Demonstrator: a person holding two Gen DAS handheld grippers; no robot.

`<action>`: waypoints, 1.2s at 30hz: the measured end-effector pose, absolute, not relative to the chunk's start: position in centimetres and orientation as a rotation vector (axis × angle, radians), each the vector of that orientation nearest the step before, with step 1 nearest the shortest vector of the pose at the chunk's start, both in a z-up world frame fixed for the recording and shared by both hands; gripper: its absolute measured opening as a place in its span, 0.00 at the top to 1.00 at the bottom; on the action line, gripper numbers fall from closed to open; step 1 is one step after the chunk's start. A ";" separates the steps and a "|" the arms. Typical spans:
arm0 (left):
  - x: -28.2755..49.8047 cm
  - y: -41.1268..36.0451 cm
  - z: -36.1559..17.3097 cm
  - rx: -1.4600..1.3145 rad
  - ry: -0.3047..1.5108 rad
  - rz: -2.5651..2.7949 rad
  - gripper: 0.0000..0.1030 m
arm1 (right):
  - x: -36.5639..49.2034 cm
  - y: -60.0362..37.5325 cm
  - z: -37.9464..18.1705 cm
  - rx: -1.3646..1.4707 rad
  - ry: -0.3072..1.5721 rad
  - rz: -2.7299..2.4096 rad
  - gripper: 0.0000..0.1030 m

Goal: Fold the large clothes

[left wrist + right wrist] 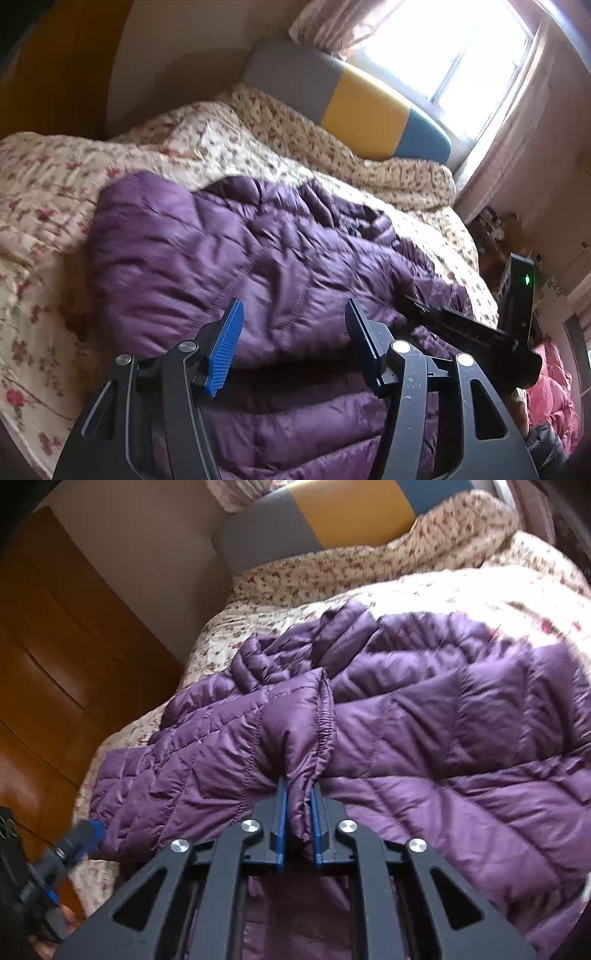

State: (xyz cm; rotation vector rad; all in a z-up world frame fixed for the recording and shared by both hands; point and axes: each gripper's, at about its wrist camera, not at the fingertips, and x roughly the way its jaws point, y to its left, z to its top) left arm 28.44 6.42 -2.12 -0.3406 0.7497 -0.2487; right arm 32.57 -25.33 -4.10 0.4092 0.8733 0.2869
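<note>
While our right gripper [297, 812] pinches the purple quilted down jacket's [424, 716] elastic cuff [325, 720] and our left gripper [291, 332] gapes empty, slippery fabric may slide free.

The left claw [293, 325] stands with its jaws spread wide, nothing between them; one blue ribbed pad [224, 347] faces inward on its left finger, and the right finger shows dark. The right claw [298, 805] has its jaws drawn close, pinching a fold of purple quilted cloth [299, 760] that bulges just ahead of its tips and hangs down between its blue pads [281, 812].
</note>
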 end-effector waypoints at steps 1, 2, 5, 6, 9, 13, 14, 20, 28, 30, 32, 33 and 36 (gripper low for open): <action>28.4 6.8 -1.9 -0.347 0.738 -0.241 0.45 | 32.4 -25.3 -4.0 0.397 0.866 0.272 0.93; 28.5 7.3 -1.8 -0.355 0.732 -0.237 0.45 | 32.2 -25.6 -3.9 0.383 0.858 0.251 0.93; 28.9 8.3 -1.9 -0.369 0.730 -0.207 0.45 | 31.8 -26.9 -3.7 0.328 0.849 0.185 0.93; 29.1 8.5 -2.1 -0.370 0.736 -0.200 0.45 | 31.6 -27.3 -3.7 0.306 0.851 0.158 0.93; 30.2 8.4 -3.1 -0.354 0.788 -0.186 0.45 | 31.4 -28.1 -4.0 0.240 0.865 0.081 0.93; 31.3 7.7 -4.8 -0.330 0.844 -0.181 0.45 | 30.8 -29.5 -5.1 0.200 0.888 0.011 0.93; 31.4 7.5 -5.2 -0.324 0.854 -0.187 0.45 | 30.8 -29.8 -5.6 0.201 0.898 0.003 0.93; 32.0 5.7 -8.0 -0.238 0.909 -0.182 0.45 | 30.7 -29.9 -8.1 0.198 0.926 -0.014 0.93; 31.7 5.0 -8.4 -0.193 0.893 -0.139 0.45 | 30.9 -29.8 -8.0 0.196 0.922 -0.010 0.83; 31.5 4.7 -7.5 -0.171 0.885 -0.136 0.31 | 30.3 -29.8 -6.7 0.176 0.893 -0.033 0.54; 31.0 4.6 -6.2 -0.164 0.854 -0.127 0.26 | 29.6 -29.9 -5.5 0.160 0.855 -0.041 0.40; 30.9 4.5 -5.9 -0.159 0.843 -0.126 0.26 | 29.4 -29.7 -5.0 0.151 0.841 -0.042 0.40; 30.4 4.3 -4.4 -0.143 0.800 -0.131 0.26 | 29.0 -29.1 -3.3 0.128 0.793 -0.028 0.40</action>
